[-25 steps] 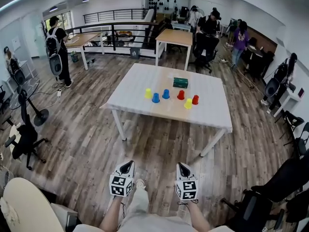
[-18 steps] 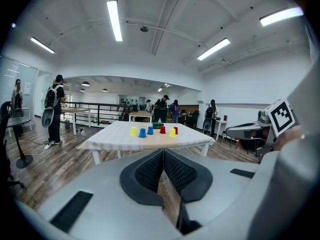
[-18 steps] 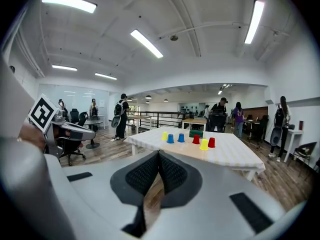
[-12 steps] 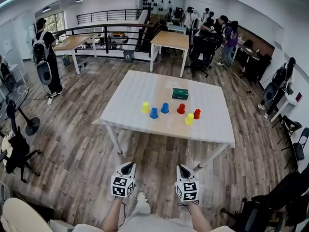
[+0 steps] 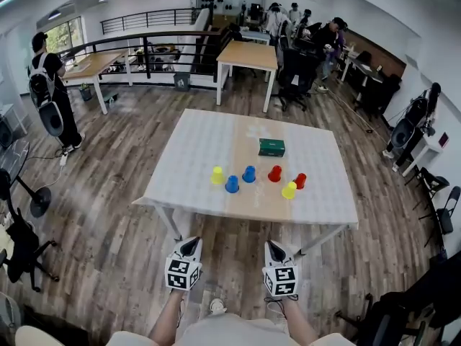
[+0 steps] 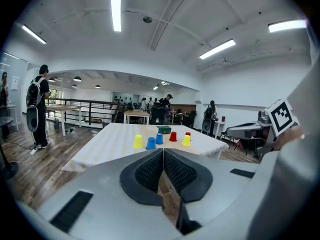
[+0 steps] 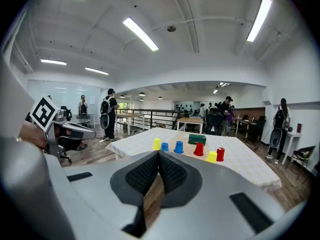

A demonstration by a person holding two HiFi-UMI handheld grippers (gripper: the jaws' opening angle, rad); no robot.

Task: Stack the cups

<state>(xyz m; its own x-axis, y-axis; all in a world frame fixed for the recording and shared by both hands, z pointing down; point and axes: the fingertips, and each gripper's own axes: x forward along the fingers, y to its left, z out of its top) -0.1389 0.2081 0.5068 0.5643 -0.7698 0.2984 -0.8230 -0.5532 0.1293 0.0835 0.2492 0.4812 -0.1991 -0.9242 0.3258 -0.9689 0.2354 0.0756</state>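
Observation:
Several upturned cups stand on a white table (image 5: 202, 146): a yellow cup (image 5: 217, 175), a blue cup (image 5: 232, 184), another blue cup (image 5: 249, 174), a red cup (image 5: 274, 173), a yellow cup (image 5: 289, 190) and a red cup (image 5: 300, 180). My left gripper (image 5: 190, 245) and right gripper (image 5: 272, 249) are held low over the floor, short of the table's near edge, both shut with nothing between the jaws. The cups also show in the left gripper view, yellow cup (image 6: 138, 141) leftmost, and in the right gripper view, yellow cup (image 7: 156, 144) leftmost.
A green box (image 5: 271, 147) lies on the table behind the cups. A person with a backpack (image 5: 49, 96) stands at the far left. Other tables (image 5: 248, 55), a railing (image 5: 137, 45), office chairs (image 5: 21, 247) and several people ring the room.
The table and cups have come nearer and lower in the head view as I walk toward them. Both grippers keep their place, shut.

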